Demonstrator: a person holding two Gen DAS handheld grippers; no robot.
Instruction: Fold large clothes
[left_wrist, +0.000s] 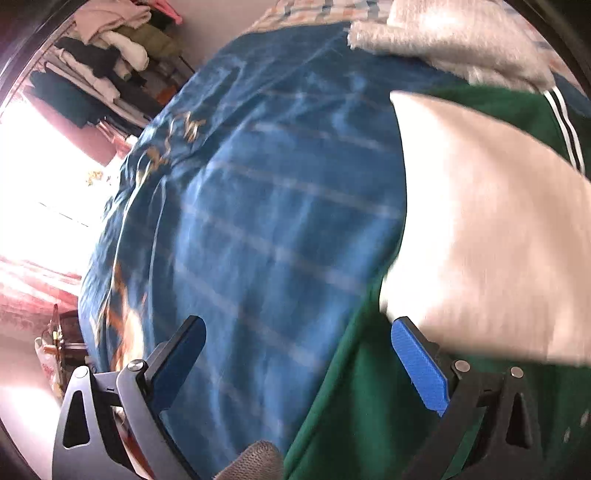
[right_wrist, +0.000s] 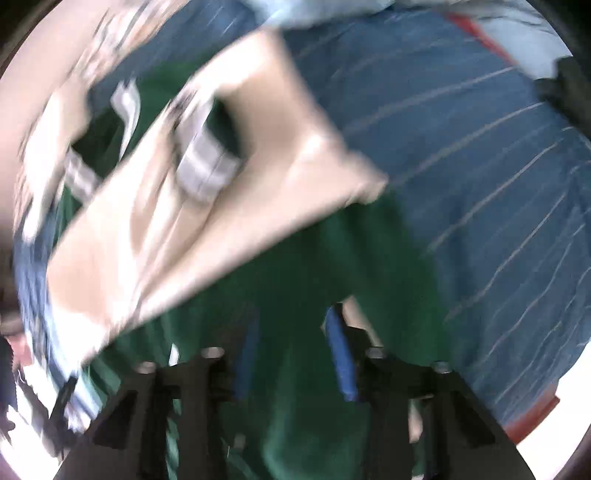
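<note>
The green garment (left_wrist: 354, 398) with its cream panel (left_wrist: 480, 229) was spread on a blue striped bedspread (left_wrist: 258, 184) covering the bed. The left tool (left_wrist: 299, 363) was held wide apart above the garment's edge, gripping nothing. The right tool (right_wrist: 291, 354) was seen narrowed over green fabric (right_wrist: 295, 266); whether cloth was pinched could not be told through the blur. A grey fuzzy item (left_wrist: 443, 40) lay beyond.

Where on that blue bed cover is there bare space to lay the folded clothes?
The wide blue striped bedspread lies bare between the green white-striped garment and the bed's window-side edge. The far end is crowded by a fluffy white-grey blanket; the green garment and its cream panel fill the other side.
</note>
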